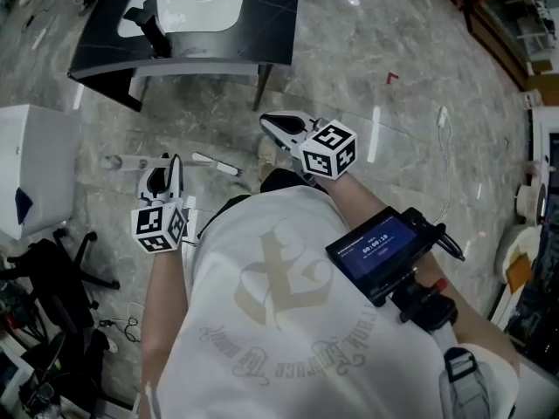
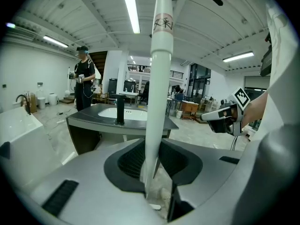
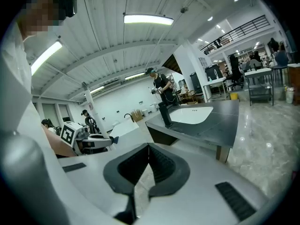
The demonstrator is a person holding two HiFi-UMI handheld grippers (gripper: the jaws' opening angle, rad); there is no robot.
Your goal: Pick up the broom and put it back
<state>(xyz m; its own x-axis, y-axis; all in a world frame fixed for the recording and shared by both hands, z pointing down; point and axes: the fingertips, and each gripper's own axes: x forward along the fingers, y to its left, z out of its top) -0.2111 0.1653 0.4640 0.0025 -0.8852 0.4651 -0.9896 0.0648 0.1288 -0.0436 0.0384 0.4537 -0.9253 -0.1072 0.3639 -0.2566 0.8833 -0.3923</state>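
Observation:
The broom's white handle rises upright from between the jaws of my left gripper, which is shut on it. A red-marked label sits near the handle's top. In the head view the handle shows as a pale rod crossing the left gripper above the marble floor. The broom's head is hidden. My right gripper hangs free to the right at about the same height. In its own view the right gripper has its pads together with nothing between them.
A dark table with a white sink basin and black faucet stands ahead. A white box and a black chair base are at the left. A white cable lies on the floor at the right. A person stands in the background.

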